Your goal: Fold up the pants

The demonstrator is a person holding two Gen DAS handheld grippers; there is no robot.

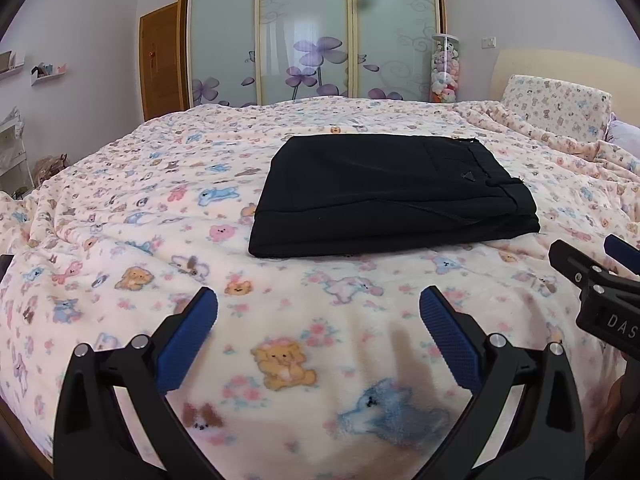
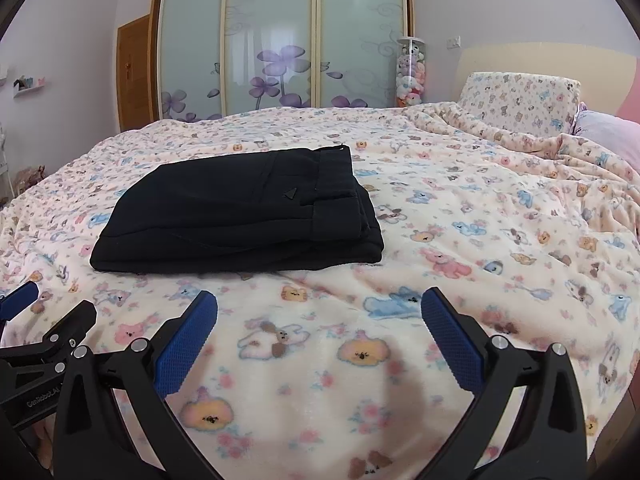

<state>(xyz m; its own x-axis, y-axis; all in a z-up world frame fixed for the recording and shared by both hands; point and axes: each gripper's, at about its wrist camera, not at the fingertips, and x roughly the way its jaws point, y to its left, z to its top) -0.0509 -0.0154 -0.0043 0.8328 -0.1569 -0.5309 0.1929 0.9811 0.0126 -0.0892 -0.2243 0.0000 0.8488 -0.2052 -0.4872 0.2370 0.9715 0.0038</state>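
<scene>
- Black pants are lying folded in a compact stack on the bed blanket, mid-bed.
- Left gripper is hovering near, fingers apart, empty.
- Right gripper is hovering likewise, fingers apart.
- Clear cylinder, far, is holding plush toys.

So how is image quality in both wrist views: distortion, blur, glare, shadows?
Left wrist view: strong fisheye bowing of the bed, dark corner vignette; blanket print near the left gripper is soft, black pants sharp. Right wrist view: same bowing; ceiling lights glare on the wardrobe doors; a faint shadow falls between the right gripper fingers.
</scene>
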